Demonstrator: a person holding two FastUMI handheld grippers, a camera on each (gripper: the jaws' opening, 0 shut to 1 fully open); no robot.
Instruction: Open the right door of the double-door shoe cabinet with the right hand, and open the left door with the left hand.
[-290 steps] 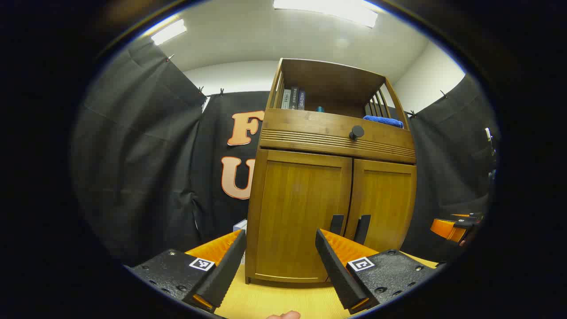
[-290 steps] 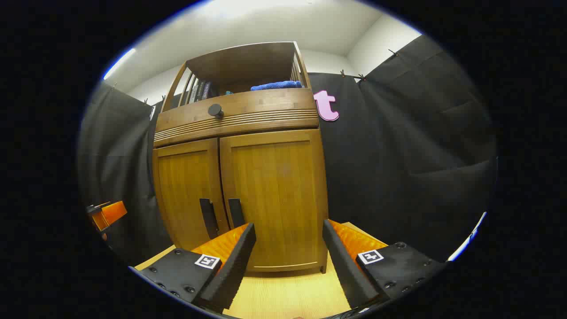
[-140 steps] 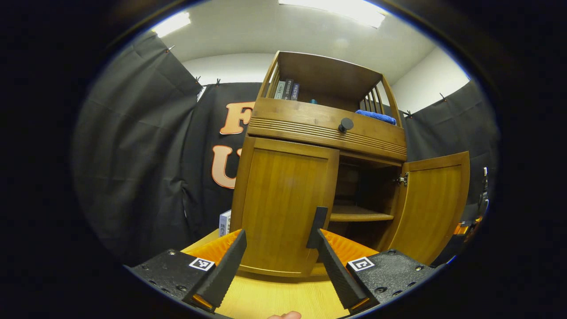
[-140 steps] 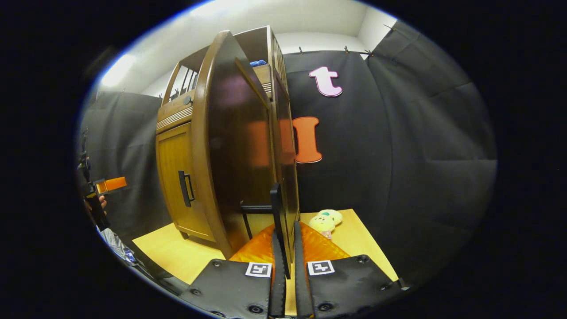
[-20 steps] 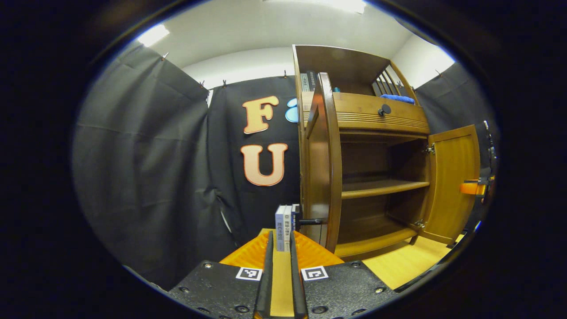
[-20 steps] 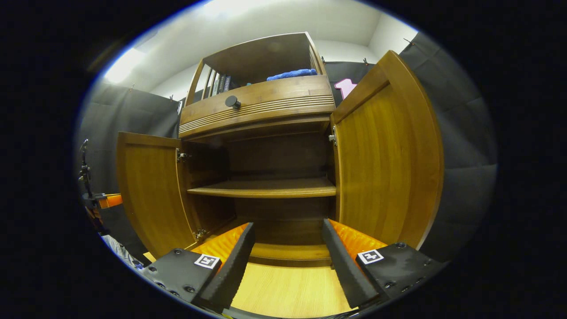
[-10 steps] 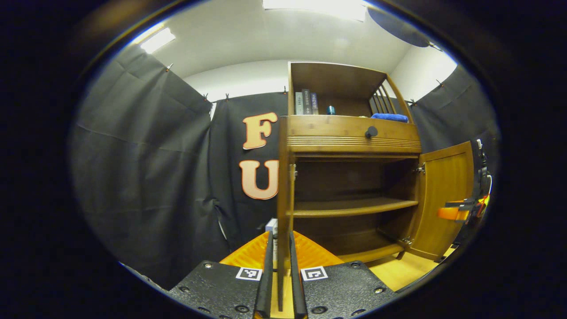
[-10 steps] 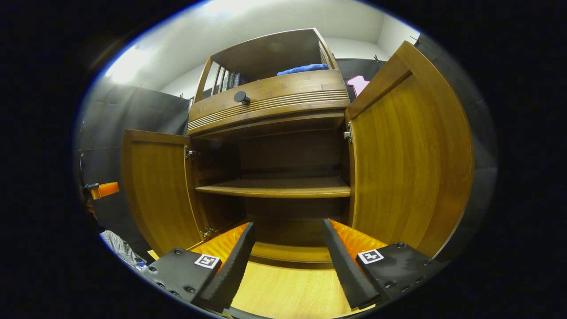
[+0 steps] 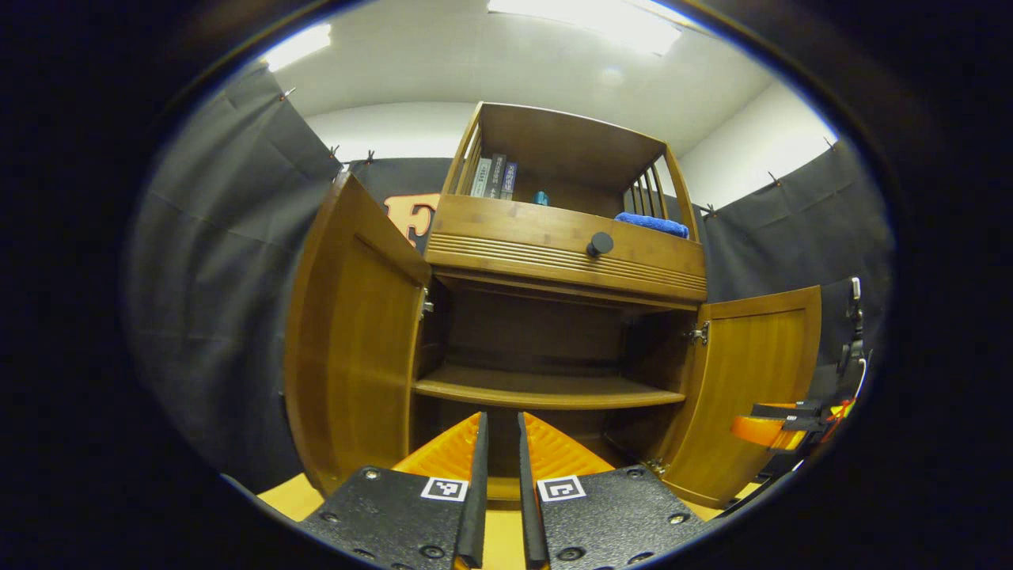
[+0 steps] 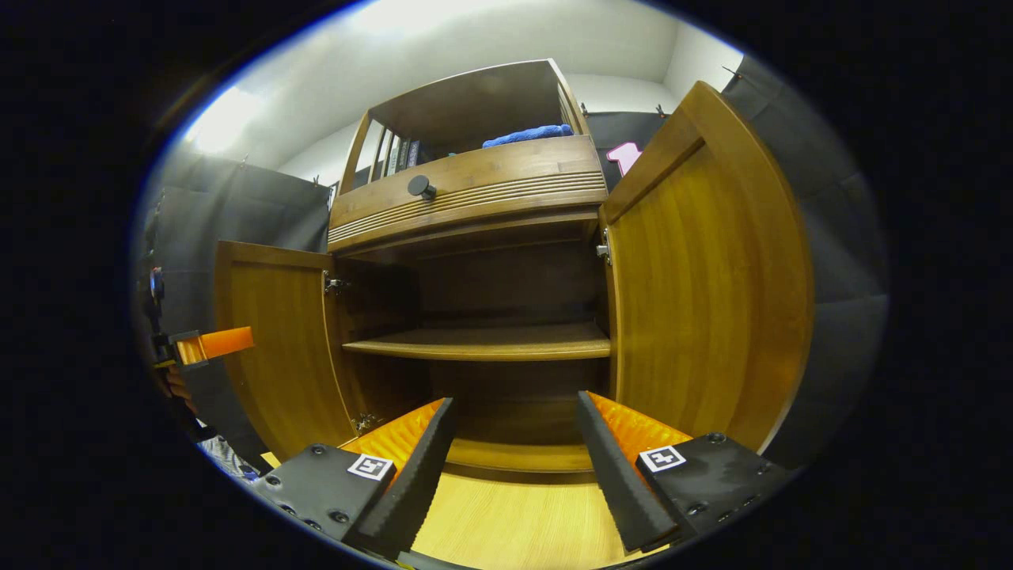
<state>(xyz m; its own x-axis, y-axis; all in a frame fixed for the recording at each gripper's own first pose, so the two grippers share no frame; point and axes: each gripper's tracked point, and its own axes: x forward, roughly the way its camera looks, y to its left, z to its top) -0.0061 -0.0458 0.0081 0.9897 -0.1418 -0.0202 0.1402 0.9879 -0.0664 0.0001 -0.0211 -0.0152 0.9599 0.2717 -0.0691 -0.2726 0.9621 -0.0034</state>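
Wooden doors both stand wide; my left gripper (image 9: 499, 475) is pinched empty, right gripper (image 10: 513, 459) spread; careless withdrawal could knock the right door (image 10: 704, 293).

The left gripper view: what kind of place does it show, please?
Probably a recording booth, not a home: black cloth walls hang around a wooden shoe cabinet, both doors open, on a light wooden floor.

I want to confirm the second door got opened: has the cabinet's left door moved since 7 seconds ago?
Yes. The left door has swung outward from the cabinet front, exposing the inner shelf it covered. The left gripper is nearly shut, holding nothing.
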